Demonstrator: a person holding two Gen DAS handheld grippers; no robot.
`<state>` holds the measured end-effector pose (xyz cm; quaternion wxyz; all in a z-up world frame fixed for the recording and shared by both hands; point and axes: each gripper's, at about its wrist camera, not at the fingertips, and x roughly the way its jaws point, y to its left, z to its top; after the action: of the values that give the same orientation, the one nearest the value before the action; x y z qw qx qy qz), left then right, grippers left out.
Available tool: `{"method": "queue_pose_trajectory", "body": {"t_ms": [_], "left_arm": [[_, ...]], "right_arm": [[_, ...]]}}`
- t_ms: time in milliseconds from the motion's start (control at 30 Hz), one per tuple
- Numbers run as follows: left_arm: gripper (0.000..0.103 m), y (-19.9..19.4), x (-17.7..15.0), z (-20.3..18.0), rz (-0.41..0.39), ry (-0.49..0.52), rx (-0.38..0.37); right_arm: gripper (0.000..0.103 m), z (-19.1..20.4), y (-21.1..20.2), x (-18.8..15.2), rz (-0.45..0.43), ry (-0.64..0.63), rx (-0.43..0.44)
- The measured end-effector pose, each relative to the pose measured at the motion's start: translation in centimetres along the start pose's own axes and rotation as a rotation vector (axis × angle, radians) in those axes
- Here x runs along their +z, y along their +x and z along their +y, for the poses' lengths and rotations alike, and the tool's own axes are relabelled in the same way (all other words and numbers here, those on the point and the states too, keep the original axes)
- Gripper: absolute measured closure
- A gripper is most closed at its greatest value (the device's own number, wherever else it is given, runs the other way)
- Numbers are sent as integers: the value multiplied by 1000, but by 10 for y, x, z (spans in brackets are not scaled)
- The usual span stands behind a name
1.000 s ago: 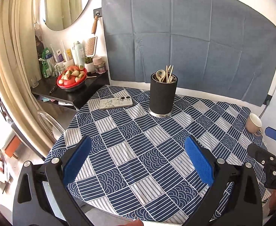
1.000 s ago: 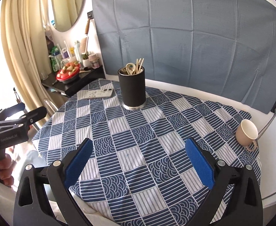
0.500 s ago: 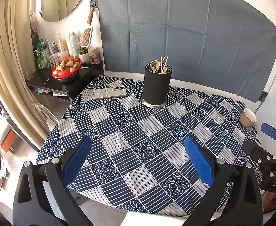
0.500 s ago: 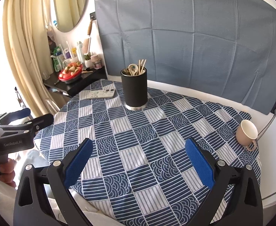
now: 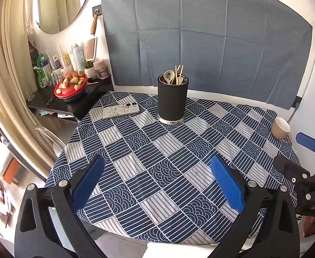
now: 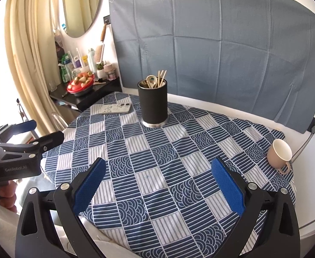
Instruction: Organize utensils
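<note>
Nearest, both tools hang over the near edge of the counter (image 5: 157, 195) with nothing in them: the left hand-held gripper (image 5: 157, 182) has its blue pads spread wide apart, and the right hand-held gripper (image 6: 157, 185) is spread just as wide, empty too. Between them and the far side, the patterned cloth shows no loose utensil in either view. Off to the right a beige mug (image 6: 279, 155) lies tipped on its side near the edge. Farther back, a phone (image 5: 120, 111) lies flat just left of the black holder (image 5: 172, 99), which stands upright toward the far side with a spoon (image 5: 168, 76) and chopsticks (image 5: 178, 73) already inside. Judging from this, the sorting looks finished or nearly so, with nothing visibly left to collect.
</note>
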<state>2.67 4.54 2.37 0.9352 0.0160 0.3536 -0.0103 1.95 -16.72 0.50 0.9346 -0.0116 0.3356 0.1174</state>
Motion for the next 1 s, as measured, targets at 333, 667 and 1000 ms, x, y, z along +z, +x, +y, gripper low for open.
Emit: {"method": "queue_pose_trajectory", "body": {"t_ms": [333, 667, 1000], "left_arm": [[6, 1, -1, -1, 6, -6, -9], [6, -1, 2, -4, 1, -1, -11], [6, 0, 3, -7, 4, -2, -29]], "right_arm": [[9, 1, 2, 1, 5, -20, 10], [9, -1, -1, 0, -3, -22, 5], [9, -6, -3, -1, -11, -14, -2]]}}
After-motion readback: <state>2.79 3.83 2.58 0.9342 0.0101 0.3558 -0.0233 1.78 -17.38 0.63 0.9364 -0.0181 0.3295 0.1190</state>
